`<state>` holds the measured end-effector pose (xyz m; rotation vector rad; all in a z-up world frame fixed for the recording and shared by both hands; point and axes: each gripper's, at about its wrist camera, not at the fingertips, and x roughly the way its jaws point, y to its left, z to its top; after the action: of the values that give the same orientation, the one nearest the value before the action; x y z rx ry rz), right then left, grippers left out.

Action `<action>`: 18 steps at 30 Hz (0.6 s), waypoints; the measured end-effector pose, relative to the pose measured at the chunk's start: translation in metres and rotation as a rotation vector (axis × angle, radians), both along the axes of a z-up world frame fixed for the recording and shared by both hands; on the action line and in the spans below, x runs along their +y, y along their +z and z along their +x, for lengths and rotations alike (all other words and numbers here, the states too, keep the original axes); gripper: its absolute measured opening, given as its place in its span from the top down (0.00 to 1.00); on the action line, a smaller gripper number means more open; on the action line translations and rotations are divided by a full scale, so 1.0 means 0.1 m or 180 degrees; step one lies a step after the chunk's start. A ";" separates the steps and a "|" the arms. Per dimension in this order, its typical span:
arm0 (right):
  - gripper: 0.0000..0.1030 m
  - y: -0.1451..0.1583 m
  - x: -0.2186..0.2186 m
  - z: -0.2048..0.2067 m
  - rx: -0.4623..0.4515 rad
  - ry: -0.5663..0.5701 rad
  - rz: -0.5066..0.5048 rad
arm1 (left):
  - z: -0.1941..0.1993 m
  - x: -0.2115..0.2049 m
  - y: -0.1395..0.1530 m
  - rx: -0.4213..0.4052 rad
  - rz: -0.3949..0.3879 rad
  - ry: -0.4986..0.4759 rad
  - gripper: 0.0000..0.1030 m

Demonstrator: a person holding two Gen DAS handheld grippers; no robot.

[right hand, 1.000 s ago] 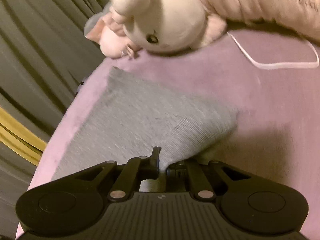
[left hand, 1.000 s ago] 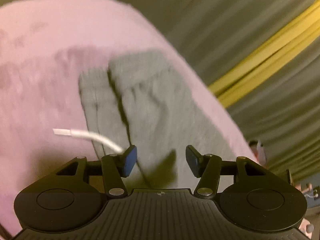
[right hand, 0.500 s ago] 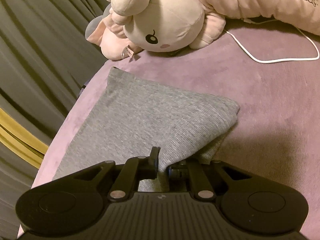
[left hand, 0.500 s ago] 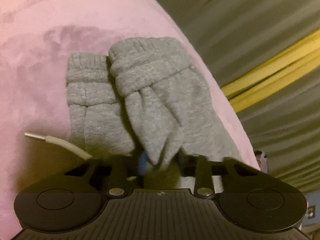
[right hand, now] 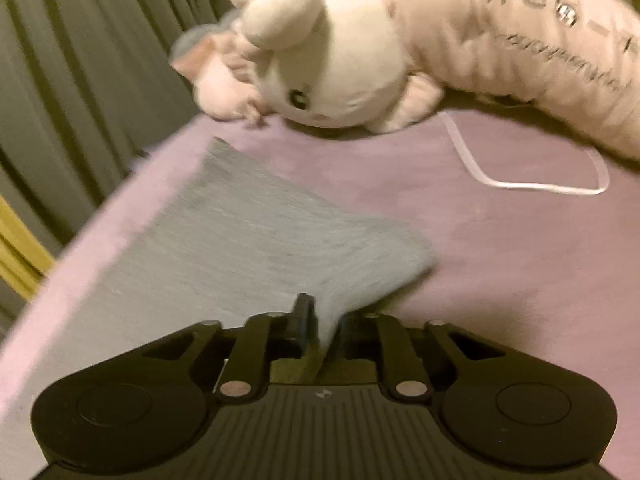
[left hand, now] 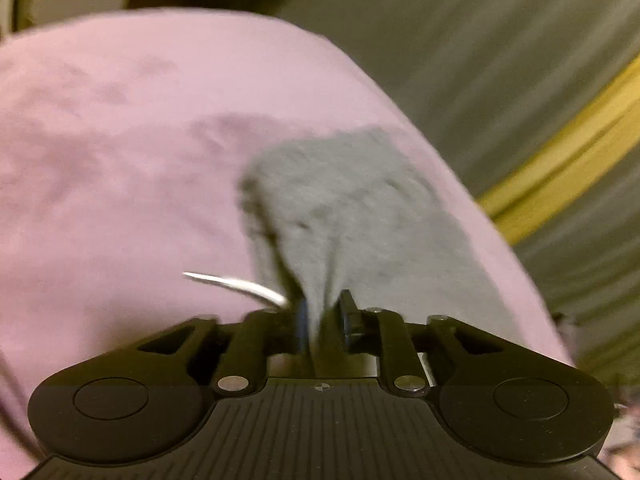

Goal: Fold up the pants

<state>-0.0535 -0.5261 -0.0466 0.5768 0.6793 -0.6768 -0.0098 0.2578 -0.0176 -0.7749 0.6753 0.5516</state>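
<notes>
Grey knit pants (left hand: 360,208) lie folded on a pink bed cover (left hand: 120,140) near its right edge. My left gripper (left hand: 323,316) has a bunched peak of the grey cloth between its pads; the jaws are opening, with the cloth still drawn up taut into them. In the right wrist view the same pants (right hand: 248,240) spread out as a flat grey panel. A corner of it runs up between the pads of my right gripper (right hand: 326,324), whose jaws are also opening. Both views are blurred by motion.
A white cable end (left hand: 240,286) lies just left of the left gripper. A white plush toy (right hand: 332,68) and a long pink pillow (right hand: 540,60) lie at the far side, with a white cable loop (right hand: 540,188) before them. Dark curtains (left hand: 480,40) hang past the bed's edge.
The left gripper went from open to pinched on the cuff end, then drew back with the cloth and its jaws parted a little. The right jaws widened slightly around their corner.
</notes>
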 end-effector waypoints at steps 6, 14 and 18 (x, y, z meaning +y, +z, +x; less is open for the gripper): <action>0.41 0.36 0.25 -0.08 0.0059 -0.0026 -0.0864 | 0.18 -0.63 0.56 -0.0292 0.0940 -0.0488 0.42; 0.15 0.60 0.99 0.29 -0.0255 0.0729 -0.0782 | 1.46 -2.05 0.37 -0.0352 0.0654 -0.2207 0.29; 0.15 0.50 1.34 0.40 -0.0096 0.1060 -0.0548 | 1.85 -2.22 -0.30 0.0164 0.0557 -0.2214 0.33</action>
<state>-0.0137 -0.3921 0.0032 0.3043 0.6624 -0.4090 0.1752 0.0361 -0.0478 -0.3236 0.8749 -0.0078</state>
